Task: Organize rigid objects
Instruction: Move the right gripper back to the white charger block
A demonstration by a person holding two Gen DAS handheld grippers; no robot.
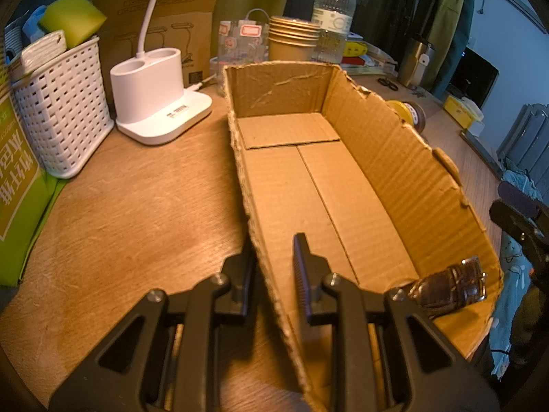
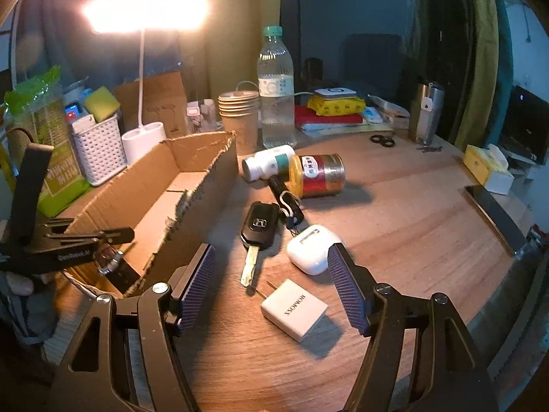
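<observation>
Two grippers are working over a wooden desk (image 2: 411, 240). The left gripper (image 1: 272, 257) is straddling the near-left wall of the open cardboard box (image 1: 377, 130), one finger outside, one inside, w/ the fingers clamped on that wall. A brown watch (image 1: 449, 288) is lying inside the box at its near right corner.

The right gripper (image 2: 271, 285) is hovering w/ its fingers wide apart, gripping nothing, over stuff lying loose on the desk right of the box: a white charger (image 2: 295, 310) sitting between the fingers, a white earbud case (image 2: 314, 249) just beside the right finger, and a black car key (image 2: 257, 230) a bit farther out. Beyond them, a white pill bottle (image 2: 267, 166) and a red-and-gold tin (image 2: 317, 175) are lying on their sides, touching each other.

At the far side, a water bottle (image 2: 276, 89), stacked paper cups (image 2: 239, 116), a white basket (image 1: 61, 113) and a lit desk lamp (image 2: 144, 10) are standing behind the box.
</observation>
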